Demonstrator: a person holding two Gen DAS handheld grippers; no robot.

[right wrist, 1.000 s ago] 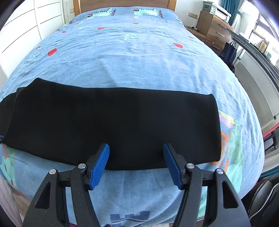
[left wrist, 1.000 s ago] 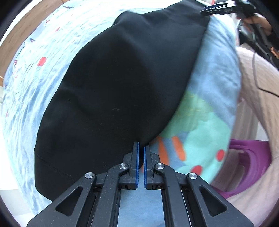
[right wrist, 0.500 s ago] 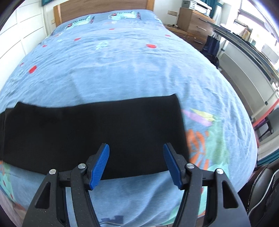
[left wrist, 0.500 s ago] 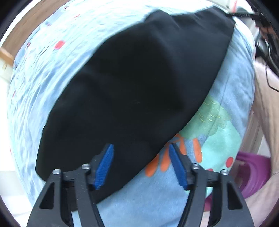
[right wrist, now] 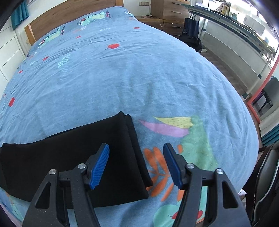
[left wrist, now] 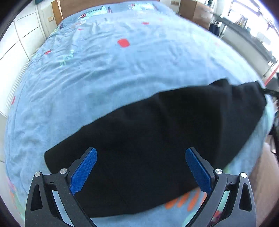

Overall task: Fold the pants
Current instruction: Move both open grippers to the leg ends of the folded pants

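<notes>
Black pants point(left wrist: 157, 139) lie folded lengthwise in a long flat strip across the near part of a blue patterned bedspread point(left wrist: 122, 69). My left gripper point(left wrist: 139, 167) hovers over the strip's left portion, its jaws opening wide, with cloth below them but nothing pinched. In the right wrist view the pants point(right wrist: 78, 157) end in a layered edge at the right. Over that end hangs my right gripper point(right wrist: 137, 165), open; its left pad is above the cloth and its right pad above bare bedspread point(right wrist: 157, 78).
A wooden headboard point(right wrist: 69, 15) stands at the far end of the bed. Wooden drawers point(right wrist: 167, 12), a dark bag point(right wrist: 191, 26) and a long desk point(right wrist: 235, 22) line the right side. A dark chair point(right wrist: 266, 183) stands near the bed's right corner. White cupboards point(left wrist: 21, 43) are at the left.
The left gripper opened from shut to wide and rolled, letting go of the pants' edge. The right gripper slid right along the strip to its end.
</notes>
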